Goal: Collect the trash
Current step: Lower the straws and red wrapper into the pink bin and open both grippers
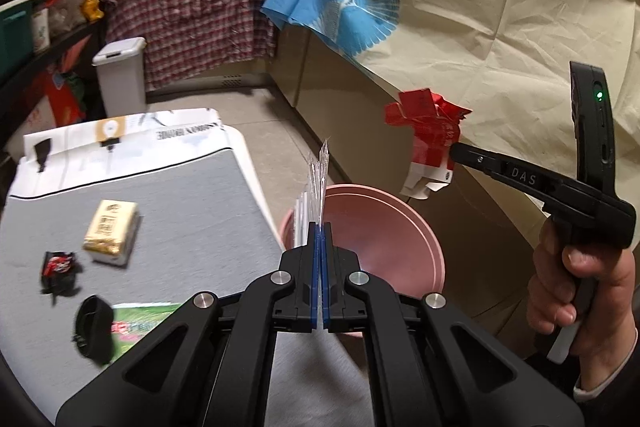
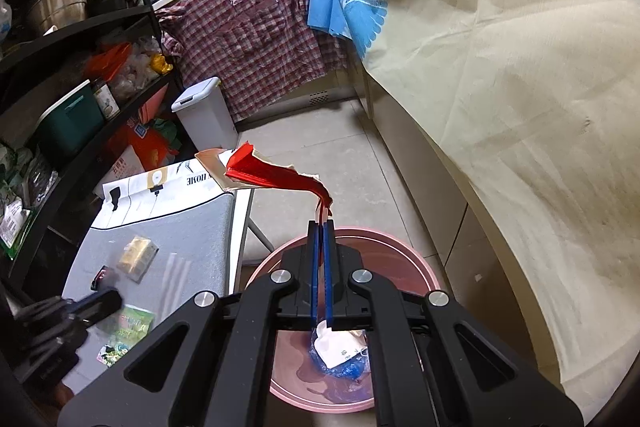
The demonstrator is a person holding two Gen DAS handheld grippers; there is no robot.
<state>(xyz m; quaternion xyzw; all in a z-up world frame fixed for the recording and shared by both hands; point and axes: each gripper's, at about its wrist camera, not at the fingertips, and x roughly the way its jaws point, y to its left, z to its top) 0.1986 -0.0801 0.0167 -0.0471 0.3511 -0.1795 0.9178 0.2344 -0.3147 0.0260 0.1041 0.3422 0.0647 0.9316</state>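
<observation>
While the right hand-held gripper [image 2: 323, 223] is clenched on a red carton [image 2: 276, 177], the pink bin [image 2: 416, 267] lies directly beneath it; the carton's long axis runs up-left; the left hand-held gripper [image 1: 320, 227], clamped on clear wrappers [image 1: 318, 183], sits beside the bin rim.

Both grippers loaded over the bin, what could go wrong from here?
1. The right gripper pinches only a corner of the red carton, which sticks out toward the table; released here, it might drop outside the pink bin.
2. The clear wrapper in the left gripper sits near the bin's rim and may flutter out.
</observation>
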